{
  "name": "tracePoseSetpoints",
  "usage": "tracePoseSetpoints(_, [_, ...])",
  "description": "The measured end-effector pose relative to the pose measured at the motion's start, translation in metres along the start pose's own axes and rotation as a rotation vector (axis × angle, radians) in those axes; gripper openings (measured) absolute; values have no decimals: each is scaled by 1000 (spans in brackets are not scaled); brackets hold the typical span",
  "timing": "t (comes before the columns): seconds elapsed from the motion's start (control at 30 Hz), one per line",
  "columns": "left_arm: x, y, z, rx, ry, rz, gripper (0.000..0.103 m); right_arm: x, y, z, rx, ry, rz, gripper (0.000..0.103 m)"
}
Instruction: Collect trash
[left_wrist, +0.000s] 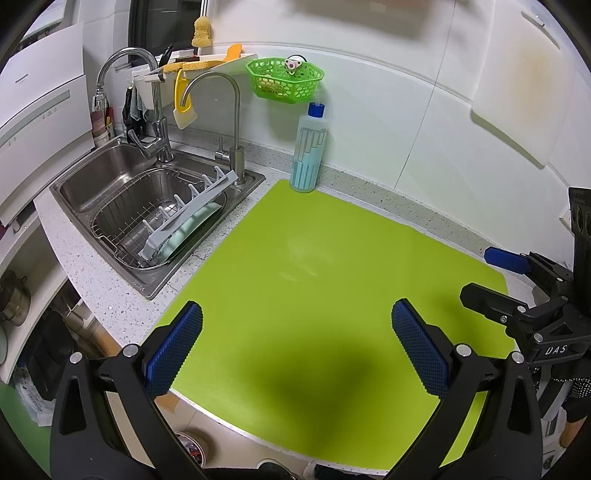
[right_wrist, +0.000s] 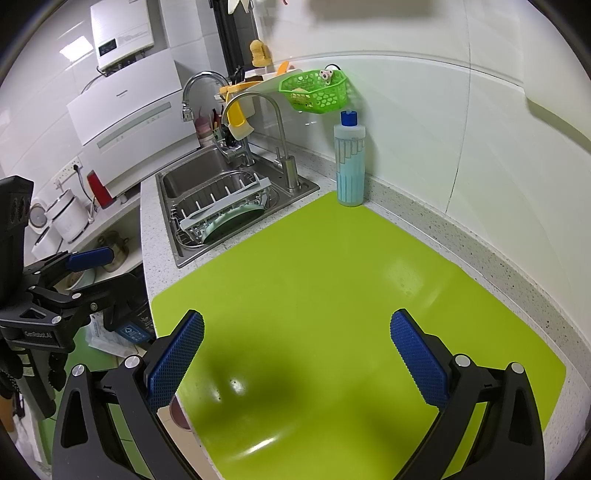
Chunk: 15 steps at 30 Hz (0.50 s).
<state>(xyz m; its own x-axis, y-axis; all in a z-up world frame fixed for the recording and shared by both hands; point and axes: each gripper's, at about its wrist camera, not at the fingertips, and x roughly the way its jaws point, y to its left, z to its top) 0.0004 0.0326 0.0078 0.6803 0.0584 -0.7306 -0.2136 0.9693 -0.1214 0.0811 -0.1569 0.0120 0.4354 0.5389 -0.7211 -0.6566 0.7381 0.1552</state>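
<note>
My left gripper (left_wrist: 297, 349) is open and empty above the near part of a bright green mat (left_wrist: 332, 258) on the counter. My right gripper (right_wrist: 297, 350) is open and empty above the same mat (right_wrist: 332, 277). Each gripper shows in the other's view: the right gripper (left_wrist: 491, 273) at the right edge, the left gripper (right_wrist: 99, 269) at the left edge, off the counter's side. No loose trash shows on the mat in either view.
A steel sink (left_wrist: 147, 206) with a dish rack and two taps lies left of the mat. A pale blue bottle (left_wrist: 308, 151) stands at the mat's far corner under a green wall basket (left_wrist: 284, 79). A white appliance (right_wrist: 125, 129) stands beyond the sink.
</note>
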Motion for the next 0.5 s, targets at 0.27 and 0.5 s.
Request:
tracePoseSetpoints(0.27, [0,1,-1,4,1,-1,100,4,0,6,-6,2,4,97])
tracePoseSetpoints(0.5, [1,0,0,4,1,0,100,4,0,6,-4,2,4,97])
